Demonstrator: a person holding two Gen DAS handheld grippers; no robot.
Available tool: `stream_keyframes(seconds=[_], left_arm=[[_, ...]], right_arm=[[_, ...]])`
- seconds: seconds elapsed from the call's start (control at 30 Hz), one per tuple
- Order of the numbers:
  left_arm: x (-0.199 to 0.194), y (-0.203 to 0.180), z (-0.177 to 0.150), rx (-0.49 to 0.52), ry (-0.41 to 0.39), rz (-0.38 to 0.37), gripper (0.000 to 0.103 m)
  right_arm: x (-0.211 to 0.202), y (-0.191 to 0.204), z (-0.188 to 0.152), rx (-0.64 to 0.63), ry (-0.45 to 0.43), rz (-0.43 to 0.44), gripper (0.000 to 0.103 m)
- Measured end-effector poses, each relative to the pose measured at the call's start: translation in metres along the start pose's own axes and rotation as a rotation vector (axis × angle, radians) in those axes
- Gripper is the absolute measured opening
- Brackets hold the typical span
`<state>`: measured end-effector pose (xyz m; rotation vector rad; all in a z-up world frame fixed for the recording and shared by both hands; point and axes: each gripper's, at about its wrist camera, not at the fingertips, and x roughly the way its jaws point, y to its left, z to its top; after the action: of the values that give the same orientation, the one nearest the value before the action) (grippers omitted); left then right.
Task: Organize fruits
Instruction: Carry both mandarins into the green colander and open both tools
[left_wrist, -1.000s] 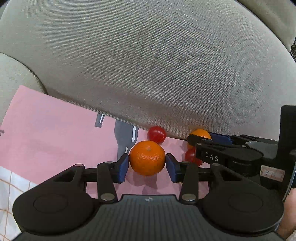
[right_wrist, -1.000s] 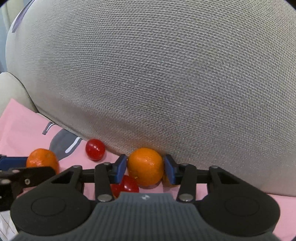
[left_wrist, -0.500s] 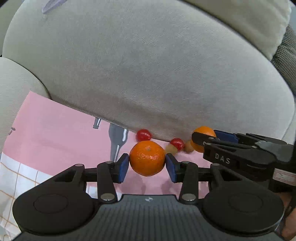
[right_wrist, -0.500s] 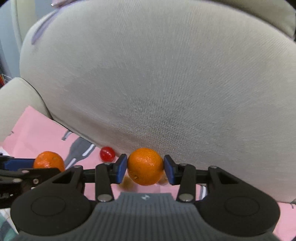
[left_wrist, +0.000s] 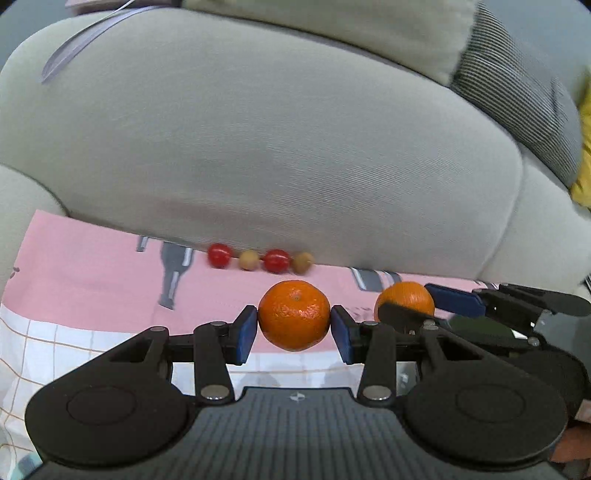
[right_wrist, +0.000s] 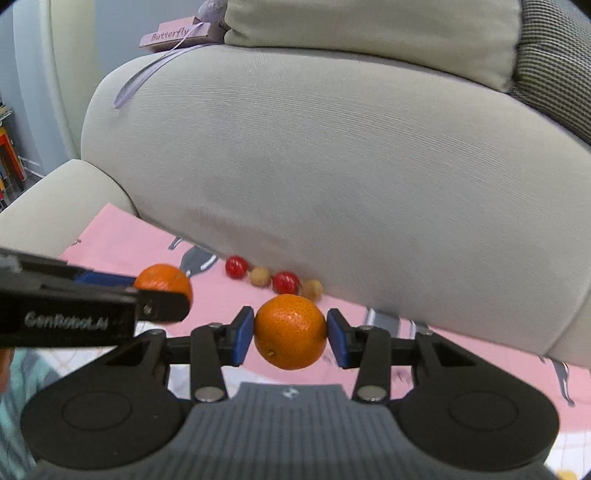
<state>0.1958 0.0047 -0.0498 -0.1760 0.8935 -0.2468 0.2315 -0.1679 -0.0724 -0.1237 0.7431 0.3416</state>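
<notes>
Orange mandarins, one per gripper: left gripper clamping its mandarin between blue pads, right gripper clamping the other mandarin, both now lifted clear of the pink cloth. Farther back than before, revealing two red tomatoes and two tan fruits lining the grey cushion.
</notes>
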Motion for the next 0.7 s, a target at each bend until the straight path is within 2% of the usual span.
stream_keyframes(seconds=[0.43, 0.7], left_arm=[[-0.015, -0.089, -0.027, 0.212, 0.030, -0.101, 0.049], [-0.006, -0.138, -0.048, 0.358, 0.086, -0.166, 0.049]], right_arm=[[-0.077, -0.048, -0.065, 0.054, 0.002, -0.066, 0.040], [-0.093, -0.079, -0.095, 0.052, 0.026, -0.103, 0.040]])
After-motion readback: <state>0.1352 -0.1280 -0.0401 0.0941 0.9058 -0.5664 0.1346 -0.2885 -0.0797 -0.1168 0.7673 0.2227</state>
